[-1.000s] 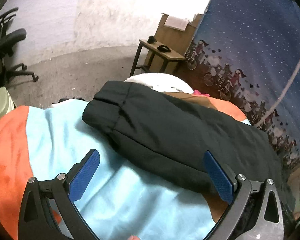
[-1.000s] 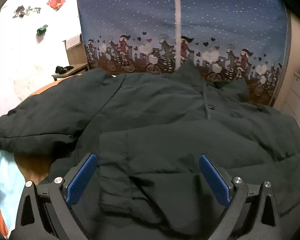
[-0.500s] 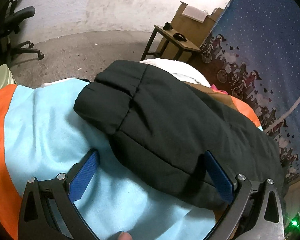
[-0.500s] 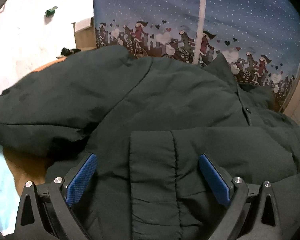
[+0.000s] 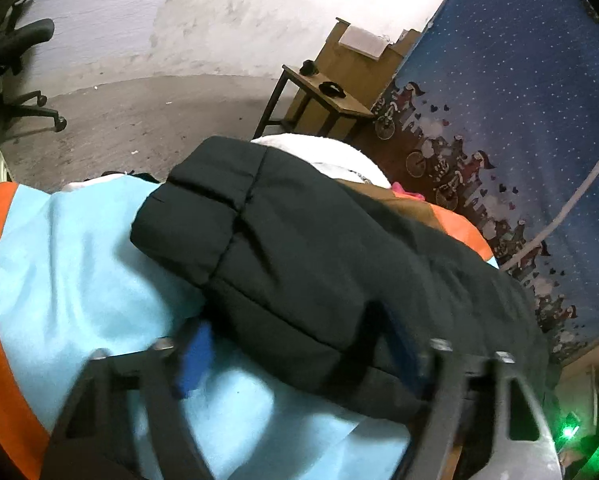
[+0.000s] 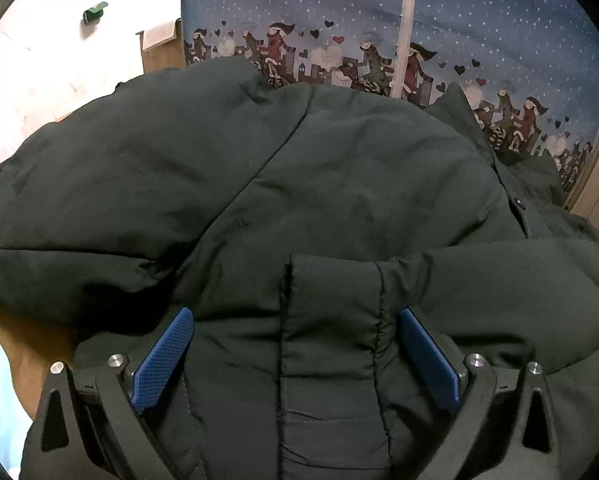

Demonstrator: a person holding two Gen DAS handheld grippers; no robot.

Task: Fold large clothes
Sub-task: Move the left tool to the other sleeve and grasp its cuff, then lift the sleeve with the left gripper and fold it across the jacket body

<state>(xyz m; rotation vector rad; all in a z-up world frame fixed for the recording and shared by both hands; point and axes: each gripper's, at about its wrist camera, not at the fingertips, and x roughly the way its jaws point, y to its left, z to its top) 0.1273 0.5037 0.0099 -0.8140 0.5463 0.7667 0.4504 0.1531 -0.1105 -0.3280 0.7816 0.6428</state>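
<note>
Jacket (image 6: 339,168), dark and padded, lies on a light-blue sheet (image 5: 79,280). Left tongs (image 5: 299,344) straddle its sleeve, blurred but wide; right tongs (image 6: 295,344) gape over the cuff.

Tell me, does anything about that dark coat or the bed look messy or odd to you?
Nothing damaged or spilled. The dark jacket just lies unevenly: one sleeve sticks out sideways over the light blue sheet, while the other sleeve is already laid across the front. Expected mid-fold.
</note>
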